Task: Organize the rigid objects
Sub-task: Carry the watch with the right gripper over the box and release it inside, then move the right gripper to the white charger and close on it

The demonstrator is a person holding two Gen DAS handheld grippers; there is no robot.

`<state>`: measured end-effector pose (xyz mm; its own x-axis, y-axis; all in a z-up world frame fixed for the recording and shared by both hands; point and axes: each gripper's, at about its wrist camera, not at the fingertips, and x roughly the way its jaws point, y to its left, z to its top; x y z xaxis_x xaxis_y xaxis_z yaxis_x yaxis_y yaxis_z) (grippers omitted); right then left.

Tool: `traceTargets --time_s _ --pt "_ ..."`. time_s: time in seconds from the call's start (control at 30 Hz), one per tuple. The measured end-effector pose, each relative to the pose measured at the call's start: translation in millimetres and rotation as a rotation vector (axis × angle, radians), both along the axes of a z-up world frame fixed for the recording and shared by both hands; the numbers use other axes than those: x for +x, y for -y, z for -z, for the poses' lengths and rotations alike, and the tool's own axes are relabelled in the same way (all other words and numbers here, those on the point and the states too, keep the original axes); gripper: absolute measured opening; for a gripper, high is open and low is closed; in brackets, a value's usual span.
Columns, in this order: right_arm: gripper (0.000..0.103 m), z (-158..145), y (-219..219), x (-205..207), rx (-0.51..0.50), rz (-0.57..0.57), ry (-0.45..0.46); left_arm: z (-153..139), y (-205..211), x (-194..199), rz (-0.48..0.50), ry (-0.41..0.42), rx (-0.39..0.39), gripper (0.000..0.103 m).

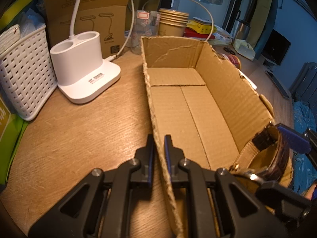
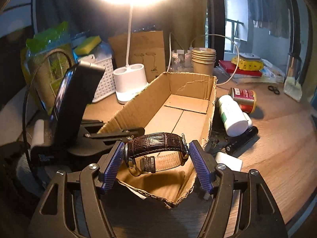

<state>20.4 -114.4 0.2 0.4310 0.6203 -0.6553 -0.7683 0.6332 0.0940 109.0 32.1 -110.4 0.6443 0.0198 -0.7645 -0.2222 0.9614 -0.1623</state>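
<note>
**Watch held over the near end of the box; box wall clamped.**

Your right gripper (image 2: 155, 154) pinches the dark brown crocodile-grain leather-strap wristwatch (image 2: 156, 144) across its buckled loop, above the near end of the open, torn-edged corrugated cardboard box (image 2: 138, 107). Judged light; the strap is springy, the metal case and glass likely fragile and slippery, so keep the pads on the leather, not the case. Your left gripper (image 1: 159, 148) is pressed together on the box's left wall at the view's 6 o'clock. The box floor shows nothing inside. On the wooden table (image 2: 277, 138) at 2 o'clock lie a white plastic bottle (image 2: 232, 115) and a red tin can (image 2: 244, 98), outside the box.
</note>
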Motion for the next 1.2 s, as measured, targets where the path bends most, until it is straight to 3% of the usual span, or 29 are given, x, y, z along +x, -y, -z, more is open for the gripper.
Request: traceTargets --time_s 0.27,0.6,0.9,1.03,1.2 --pt "0.072 0 0 -6 -0.027 -0.023 0.026 0 -1 0 -0.001 -0.001 0.0 0.013" --pt "0.078 -8 10 -5 0.029 -0.019 0.026 1 1 -1 -0.004 -0.001 -0.002 0.013" --pt "0.078 -26 61 21 0.088 0.161 0.061 1 0 -1 -0.003 0.0 -0.002 0.013" --pt "0.078 -19 87 42 0.073 0.258 0.034 1 1 -1 -0.003 0.0 -0.002 0.013" --pt "0.078 -1 98 52 0.06 0.276 -0.019 1 1 -1 -0.004 0.0 -0.003 0.013"
